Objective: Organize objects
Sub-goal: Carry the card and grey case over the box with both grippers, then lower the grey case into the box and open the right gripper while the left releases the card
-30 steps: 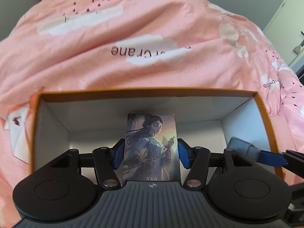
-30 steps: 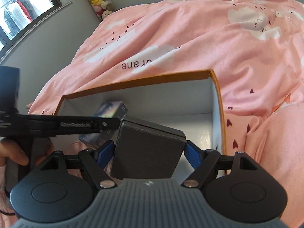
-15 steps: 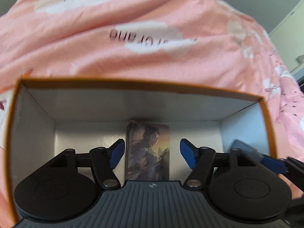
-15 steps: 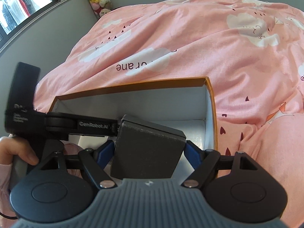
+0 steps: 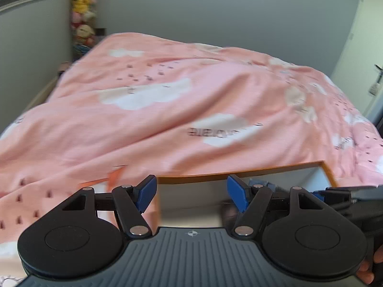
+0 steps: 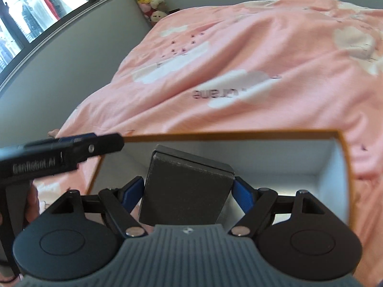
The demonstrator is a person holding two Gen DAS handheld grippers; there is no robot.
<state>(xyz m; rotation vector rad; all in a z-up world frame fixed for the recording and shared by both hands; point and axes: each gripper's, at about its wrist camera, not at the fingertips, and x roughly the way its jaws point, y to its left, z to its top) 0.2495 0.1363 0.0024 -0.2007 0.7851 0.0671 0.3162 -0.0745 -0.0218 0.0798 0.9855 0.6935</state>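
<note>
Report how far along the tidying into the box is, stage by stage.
Done: the left gripper is open and empty, above the orange-rimmed box's near-left corner, so its load looks delivered, though none shows inside. In hand: the right gripper is shut on a dark grey box over the box's white inside. Left: lower and release it. Nothing else loose shows on the pink duvet.

Bright daylight enters from the window [image 6: 36, 16] at upper left. Both views blur with motion, smearing the print on the pink bedspread [image 5: 182, 110]. Fisheye distortion bends walls and edges.
</note>
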